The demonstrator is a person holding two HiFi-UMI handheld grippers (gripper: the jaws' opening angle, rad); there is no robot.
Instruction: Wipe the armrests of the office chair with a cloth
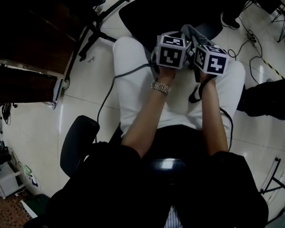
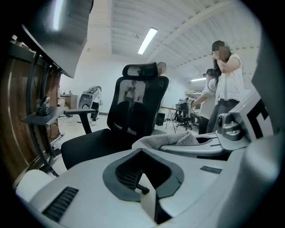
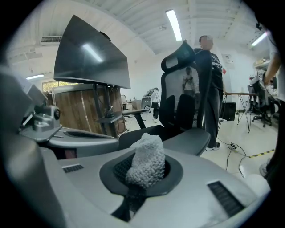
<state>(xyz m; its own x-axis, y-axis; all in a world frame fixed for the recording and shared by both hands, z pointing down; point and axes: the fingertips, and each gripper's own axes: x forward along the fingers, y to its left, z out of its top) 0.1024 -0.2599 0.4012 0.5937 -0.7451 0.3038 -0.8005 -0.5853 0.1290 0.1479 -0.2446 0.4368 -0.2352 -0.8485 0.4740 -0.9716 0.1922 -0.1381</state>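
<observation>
Grey, nubbly knit cloth (image 3: 146, 161): one piece, bunched into a lump and clamped in your right tongs (image 3: 141, 178), standing up out of their black ribbed recess. In the left gripper view its loose end lies draped over the top of the right tongs, just beside your left ones.

Left tongs (image 2: 143, 176), white plastic with black ribbed pads: together, with nothing between them.

Both pairs of tongs: held side by side over your lap and your white trousers (image 1: 131, 73), the marker cubes nearly touching, both pointing forward.

Black mesh-backed office chair with headrest (image 2: 133, 111): stands straight ahead of you on the pale tiled floor (image 1: 80, 100), seat turned towards you. One flat black armrest (image 2: 79, 112) shows on its left in the left gripper view. The cloth is apart from the chair and touches no armrest.

Silver metal watch (image 1: 160, 87): on your left wrist.

Black padded armrest (image 1: 77, 143) of the chair you sit in: at your left side, apart from both pairs of tongs.

Dark wooden table (image 1: 25, 50): to your left, with a large grey tilted screen (image 3: 91, 53) above it.

People (image 2: 225, 84): standing in the background beyond the chair.
</observation>
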